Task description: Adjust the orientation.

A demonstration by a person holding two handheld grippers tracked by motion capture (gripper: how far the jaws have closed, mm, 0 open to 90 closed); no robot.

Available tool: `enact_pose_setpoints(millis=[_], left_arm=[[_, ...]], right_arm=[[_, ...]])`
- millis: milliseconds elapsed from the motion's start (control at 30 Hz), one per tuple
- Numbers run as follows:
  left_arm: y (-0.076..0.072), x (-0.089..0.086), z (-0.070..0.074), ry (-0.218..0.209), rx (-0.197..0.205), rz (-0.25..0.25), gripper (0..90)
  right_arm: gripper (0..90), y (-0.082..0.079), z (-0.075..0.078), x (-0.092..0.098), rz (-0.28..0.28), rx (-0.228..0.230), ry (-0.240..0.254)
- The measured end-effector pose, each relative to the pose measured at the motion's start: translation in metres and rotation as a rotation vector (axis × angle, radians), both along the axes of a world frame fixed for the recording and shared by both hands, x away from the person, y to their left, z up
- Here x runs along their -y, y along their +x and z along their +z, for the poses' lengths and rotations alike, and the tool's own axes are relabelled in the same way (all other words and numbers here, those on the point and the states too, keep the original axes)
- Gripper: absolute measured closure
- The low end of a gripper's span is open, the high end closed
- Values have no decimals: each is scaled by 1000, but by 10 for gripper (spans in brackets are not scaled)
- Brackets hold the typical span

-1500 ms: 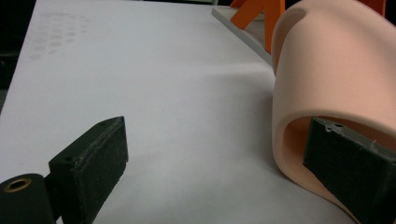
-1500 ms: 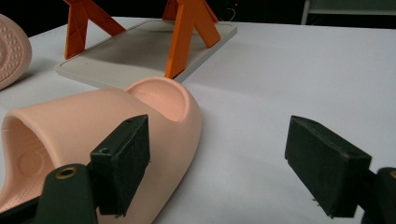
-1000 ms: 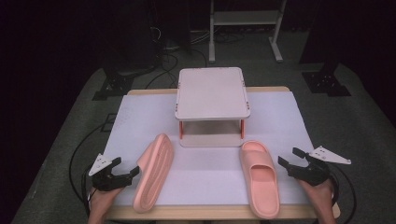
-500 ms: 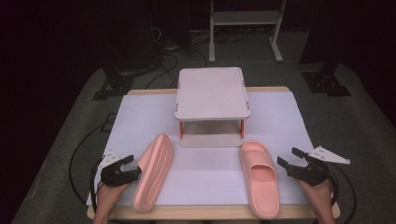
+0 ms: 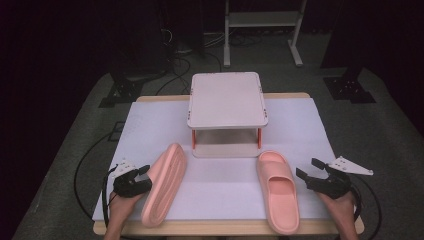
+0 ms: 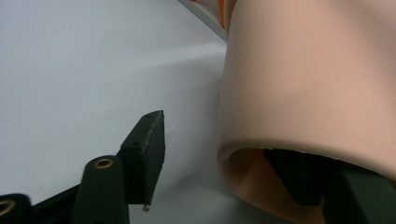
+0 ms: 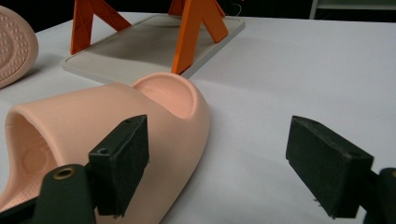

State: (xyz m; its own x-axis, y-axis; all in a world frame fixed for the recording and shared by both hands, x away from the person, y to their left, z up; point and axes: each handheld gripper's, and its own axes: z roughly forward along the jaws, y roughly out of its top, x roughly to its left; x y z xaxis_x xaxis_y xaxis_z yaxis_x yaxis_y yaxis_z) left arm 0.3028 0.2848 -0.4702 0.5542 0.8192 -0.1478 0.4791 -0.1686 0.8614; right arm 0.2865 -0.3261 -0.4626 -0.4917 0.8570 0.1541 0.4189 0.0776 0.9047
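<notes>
Your left claw (image 5: 142, 178) sits at the near left of the counter (image 5: 220, 200), right against the left slipper (image 5: 165, 183), which lies tipped on its side with the sole facing left. In the left gripper view one jaw reaches inside the slipper's strap opening and the other stands outside, on the sole side, with white counter showing between its pad (image 6: 152, 154) and the slipper (image 6: 317, 79). The jaws have just been closing around that slipper's edge, yet the outer pad is not pressing on it, so the claw is still released. The inner jaw is mostly hidden under the strap, and you cannot tell whether it touches.

Your left hand (image 5: 120, 210) comes in from the bottom edge, wrist low, claw pointing toward the slipper at the right and slightly away from you.

Your right claw (image 5: 306, 175) rests at the near right, jaws spread wide and holding nothing. The right slipper (image 5: 277, 190) lies flat, sole down, just to its left, apart from both jaws. In the right gripper view its strap (image 7: 107, 126) passes behind the left-hand pad. Your right hand (image 5: 340, 205) is cut off by the bottom edge.

Farther back, mid-counter, stands a small two-tier rack (image 5: 226, 100) with orange legs, its lower tray near both slippers' far ends.
</notes>
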Motion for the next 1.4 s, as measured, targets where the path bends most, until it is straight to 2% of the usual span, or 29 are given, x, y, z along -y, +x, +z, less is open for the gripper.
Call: enact_pose_setpoints(millis=[567,900,1267,1400], left_arm=[[-2,6,4,-31,14,-24,400],[-6,9,9,-73,51,-24,407],[-8,11,11,-76,60,-31,408],[-10,11,13,-90,79,-32,413]], right_arm=[[209,0,0,0,1,-1,-6],[209,0,-1,-1,7,-4,-9],[209,1,-1,-1,9,-4,-10],[209,1,-1,-1,9,-5,-10]])
